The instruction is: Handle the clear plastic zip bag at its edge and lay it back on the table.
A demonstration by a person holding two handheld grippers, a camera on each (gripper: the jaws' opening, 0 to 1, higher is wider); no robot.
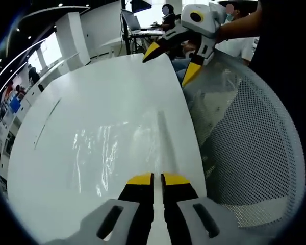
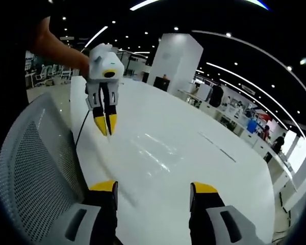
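Left hand-held gripper [image 1: 157,179] pinches zip bag's [image 1: 117,153] edge.

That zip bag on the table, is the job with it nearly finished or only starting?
Early to midway, it seems. The left claw looks pinched shut on the bag at its near edge, so the grasp seems done. The bag lies mostly flat on the table, barely raised. The right claw hangs open, holding nothing. Left: letting go so the bag lies flat.

White table [image 1: 107,92]; clear plastic zip bag [image 1: 117,153] lying flat on it.
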